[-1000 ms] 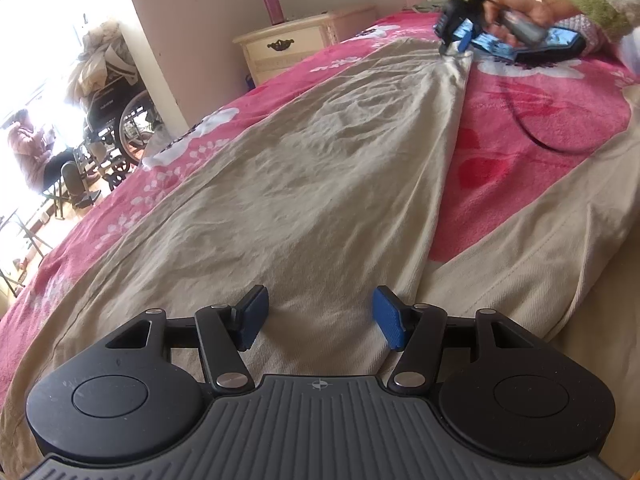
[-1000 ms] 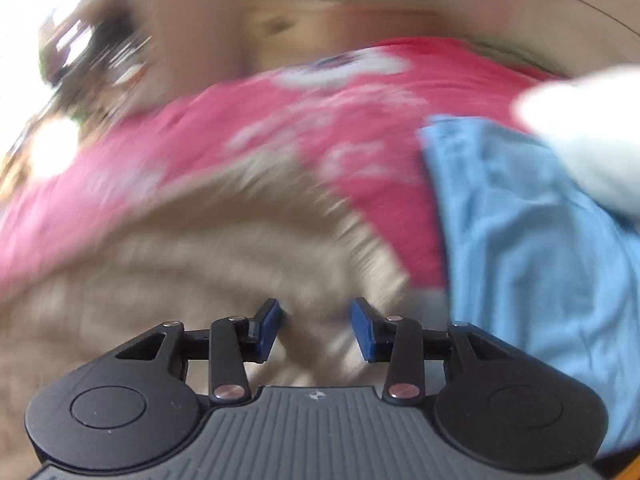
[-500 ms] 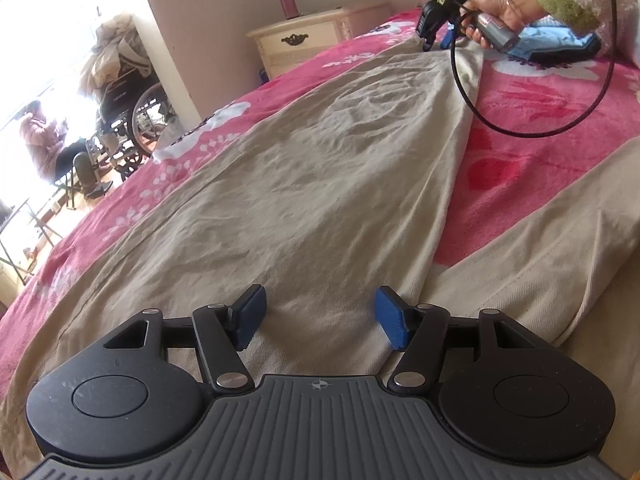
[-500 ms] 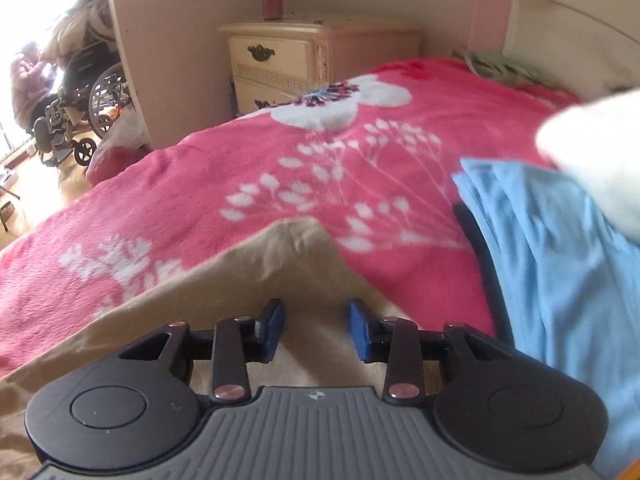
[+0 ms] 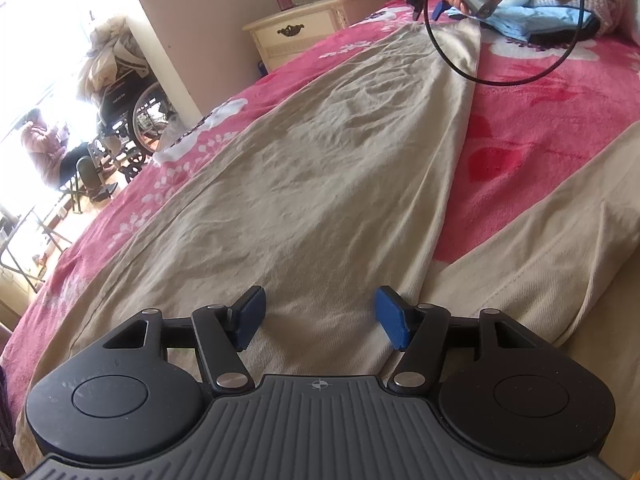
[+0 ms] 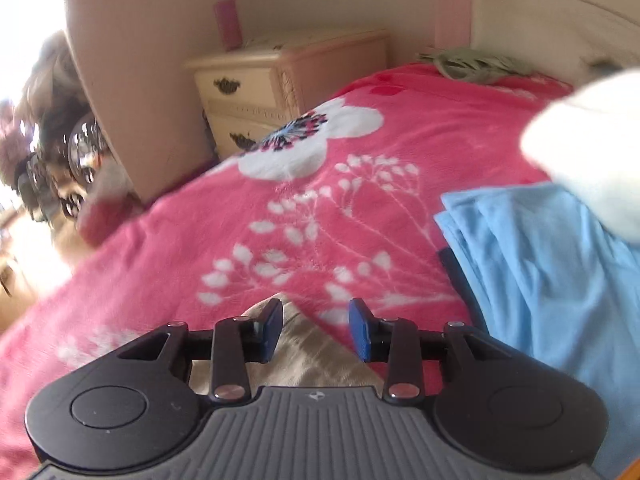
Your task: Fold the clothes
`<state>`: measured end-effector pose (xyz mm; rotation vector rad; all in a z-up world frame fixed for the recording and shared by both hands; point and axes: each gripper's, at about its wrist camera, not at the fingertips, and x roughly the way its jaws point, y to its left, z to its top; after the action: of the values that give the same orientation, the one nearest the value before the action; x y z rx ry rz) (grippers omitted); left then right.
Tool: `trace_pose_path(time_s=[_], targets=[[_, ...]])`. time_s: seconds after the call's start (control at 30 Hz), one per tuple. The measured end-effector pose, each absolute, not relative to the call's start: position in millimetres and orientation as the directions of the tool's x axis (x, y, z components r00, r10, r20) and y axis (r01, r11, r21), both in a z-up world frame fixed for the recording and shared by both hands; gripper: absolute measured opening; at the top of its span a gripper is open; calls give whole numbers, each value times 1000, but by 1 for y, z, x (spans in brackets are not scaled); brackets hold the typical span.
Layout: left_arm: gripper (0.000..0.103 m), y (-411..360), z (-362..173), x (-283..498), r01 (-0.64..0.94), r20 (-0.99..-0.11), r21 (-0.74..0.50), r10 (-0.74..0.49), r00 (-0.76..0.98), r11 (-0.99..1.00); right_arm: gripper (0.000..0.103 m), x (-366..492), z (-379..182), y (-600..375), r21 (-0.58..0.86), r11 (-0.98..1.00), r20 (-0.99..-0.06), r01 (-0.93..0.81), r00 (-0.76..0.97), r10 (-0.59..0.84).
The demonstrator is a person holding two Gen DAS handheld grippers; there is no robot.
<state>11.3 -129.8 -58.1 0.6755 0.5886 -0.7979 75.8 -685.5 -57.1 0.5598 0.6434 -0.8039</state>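
L gripper [image 5: 318,316] is hovering low over the near end of the beige trousers [image 5: 320,168], jaws standing apart w/ cloth showing between them but nothing pinched, as far as the left wrist view shows. Trousers are lying flat on the pink floral blanket [image 5: 540,128]; the leg's long axis is running straight away from the L gripper toward the far hem. R gripper [image 6: 316,328] is sitting at that far end, jaws partly apart, hem tip [image 6: 304,344] lying between the pads; contact can't be told. So R is nearer the hem, L nearer the waist end, and any lengthwise fold likely turns on that line. A folded blue garment [image 6: 540,280] is lying just beside the R gripper, a nightstand [image 6: 280,80] beyond. Vs. a sec ago: R gripper is sitting further past the hem edge, w/ more blanket showing ahead of it; L is holding the same spot, jaws much the same.
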Motion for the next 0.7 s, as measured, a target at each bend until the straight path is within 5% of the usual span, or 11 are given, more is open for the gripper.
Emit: trace_pose_path(time_s=[0.4,0.5,0.6,0.7], targets=[[62,-78,-31,90,650,-704,213,-347,620,729,38,45,-39,-537,330,846,-790,419,613,3],[63,-47,-42,126,550,-729,181,-264,632,815,38,30,-44,-495,254,906,-825,338,565,21],[85,-13,-45,150,458,-743,98,-240,624,884,39,5,-60,-482,174,903,-896,394,445,-21],[83,9,-34,158,348,-755,72,-176,631,935,39,-27,-60,-483,101,878,-922,469,375,-94]])
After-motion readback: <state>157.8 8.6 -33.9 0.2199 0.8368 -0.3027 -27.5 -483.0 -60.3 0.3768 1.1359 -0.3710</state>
